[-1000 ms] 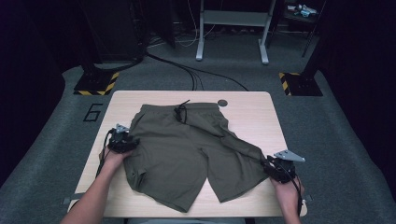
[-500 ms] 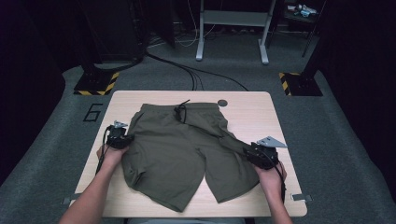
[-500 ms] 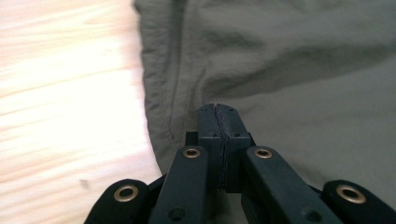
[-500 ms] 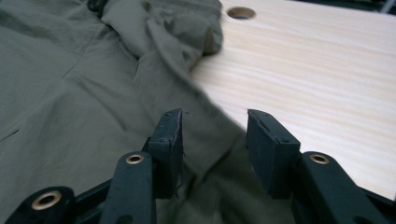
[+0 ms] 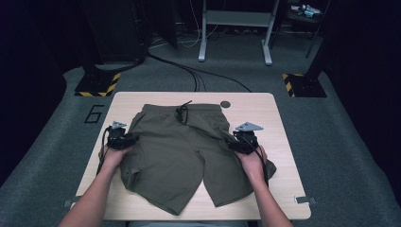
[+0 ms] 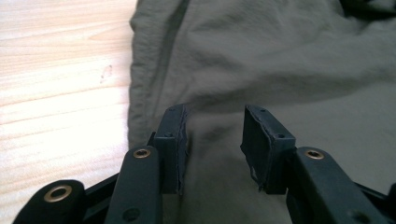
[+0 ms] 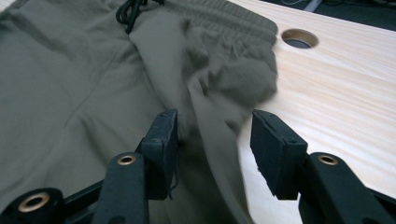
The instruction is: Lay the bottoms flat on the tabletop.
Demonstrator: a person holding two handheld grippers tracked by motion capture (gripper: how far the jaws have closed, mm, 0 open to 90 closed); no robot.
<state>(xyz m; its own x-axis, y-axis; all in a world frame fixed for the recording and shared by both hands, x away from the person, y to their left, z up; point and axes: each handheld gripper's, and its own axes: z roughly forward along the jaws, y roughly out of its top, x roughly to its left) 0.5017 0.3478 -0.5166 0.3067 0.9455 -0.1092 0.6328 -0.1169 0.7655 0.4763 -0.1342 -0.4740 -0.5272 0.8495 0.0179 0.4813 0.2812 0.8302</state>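
Note:
Olive-green shorts [image 5: 184, 151] lie spread on the wooden table [image 5: 279, 118], waistband and black drawstring [image 5: 182, 112] on the far side. My left gripper [image 5: 124, 139] rests at the shorts' left edge. Its jaws have just been opening and stand apart over the fabric [image 6: 280, 60], which lies loose between the pads [image 6: 173, 149]. My right gripper [image 5: 241, 142] is at the shorts' right side below the waistband. Its jaws have also been opening and straddle a bunched fold of cloth [image 7: 219, 88] without pressing on it.
A round hole [image 5: 225, 104] sits in the table just beyond the waistband, also seen close by the right gripper [image 7: 299, 38]. Bare wood [image 6: 56, 70] lies left of the shorts. Cables [image 5: 198, 75], a metal stand [image 5: 235, 33] and striped bases [image 5: 97, 85] are on the floor behind.
My right gripper has moved inward and away from the person, from the table's right front edge to the shorts' right side. The left gripper has stayed at the left edge.

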